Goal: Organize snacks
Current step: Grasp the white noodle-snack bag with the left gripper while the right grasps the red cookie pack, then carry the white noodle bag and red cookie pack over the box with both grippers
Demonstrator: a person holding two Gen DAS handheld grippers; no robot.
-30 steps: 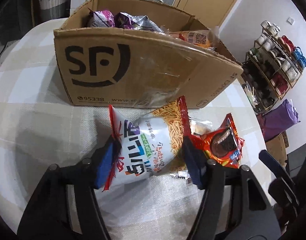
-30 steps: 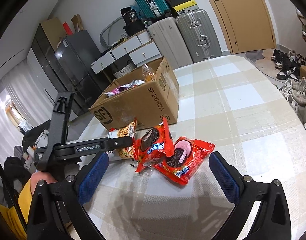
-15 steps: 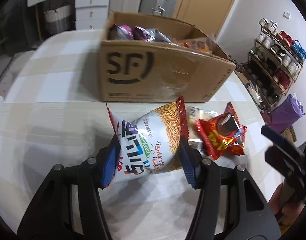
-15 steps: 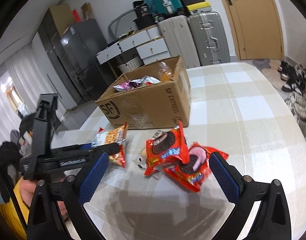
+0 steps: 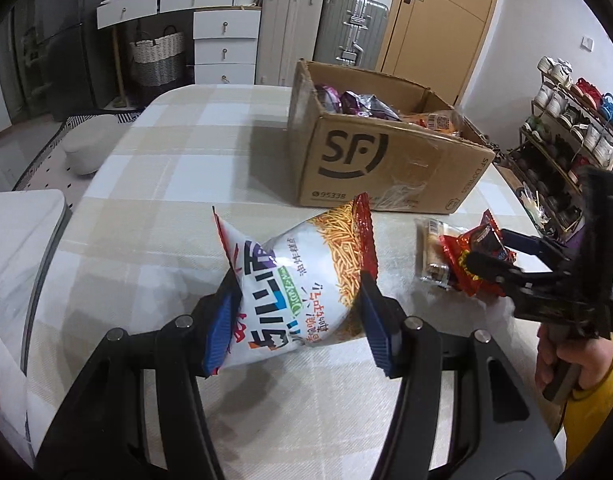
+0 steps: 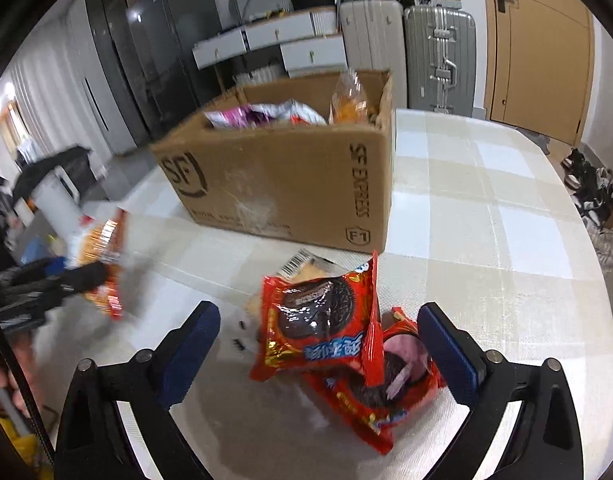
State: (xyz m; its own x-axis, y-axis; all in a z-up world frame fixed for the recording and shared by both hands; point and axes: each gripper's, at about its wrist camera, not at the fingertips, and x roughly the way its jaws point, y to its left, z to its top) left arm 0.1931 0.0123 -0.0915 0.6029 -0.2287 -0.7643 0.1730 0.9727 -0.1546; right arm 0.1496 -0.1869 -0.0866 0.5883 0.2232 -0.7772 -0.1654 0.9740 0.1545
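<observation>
Snacks: a noodle-snack bag (image 5: 302, 284), two red cookie packs and a small clear-wrapped pack remain outside the cardboard box (image 5: 386, 160), which is already partly filled with packets.

Left wrist view
- Held item: the noodle-snack bag is pinched between the blue pads of the left gripper (image 5: 296, 320) and is carried clear of the tabletop (image 5: 166, 184).
- Fingers: narrowed onto the bag, whose sides are creased by the pads.
- Pose: pitched downward; the box lies ahead of the fingers and to their right.
- Right gripper (image 5: 502, 256): seen at the right edge, held in a hand (image 5: 566, 364), its fingers reaching over the red packs.

Right wrist view
- Target: the upper cookie pack (image 6: 318, 328) stands between the fingers, leaning on the lower cookie pack (image 6: 386, 396).
- Fingers: wide, having just been closing; neither pad is pressed on a pack yet.
- Pose: angled down at the tabletop, the box beyond the fingertips.
- Progress: judged about midway; one bag is in transit, and the other packs are left to be boxed.
</observation>
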